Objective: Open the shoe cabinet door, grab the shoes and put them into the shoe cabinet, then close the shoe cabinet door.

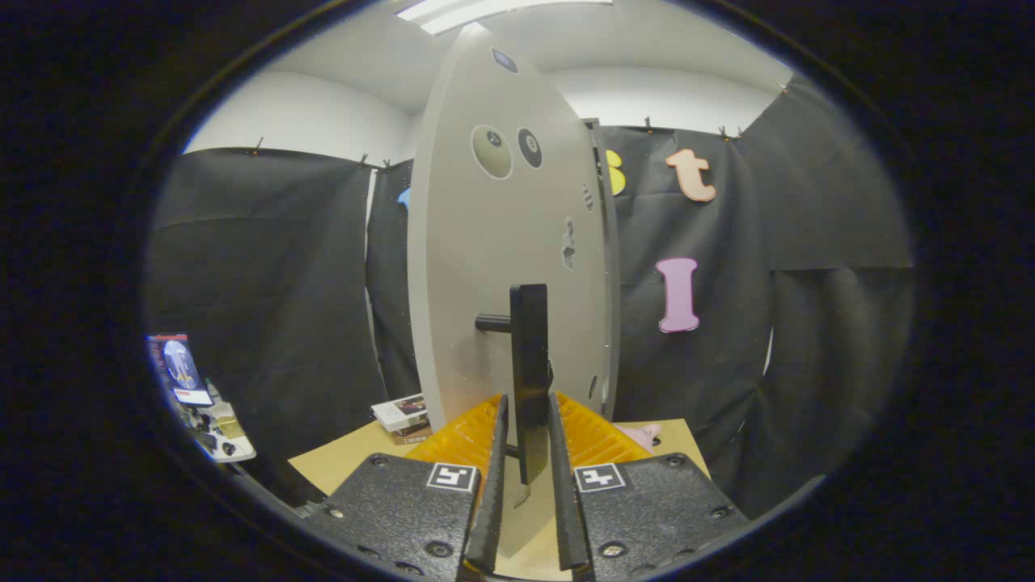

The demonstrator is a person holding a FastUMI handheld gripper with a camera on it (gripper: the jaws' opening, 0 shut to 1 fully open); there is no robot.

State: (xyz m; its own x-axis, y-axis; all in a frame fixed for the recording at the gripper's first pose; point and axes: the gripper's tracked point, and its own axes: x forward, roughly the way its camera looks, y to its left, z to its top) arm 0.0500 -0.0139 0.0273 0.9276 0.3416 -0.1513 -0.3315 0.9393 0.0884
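Grey door (501,267) looks stiff, light, hinged; gripper (530,453) jaws flank its black bar handle (530,380), apparently pinching it — rigid, good hold, swing along arc.

A: Gripper view position?

B: Rides on the gripper (527,440), low, just above the table (340,461). Both fingers (492,485) show at the near edge.

A: Facing?

B: Forward along the fingers, straight at the cabinet door (493,267), seen at a slant, the far wall cloth (267,267) beyond it on both sides.

A: Proximity?

B: Very near. The door's dark handle (530,372) stands between the fingers; the door runs up to the ceiling light (477,11).

A: Overlap with another view?

B: One view logged.
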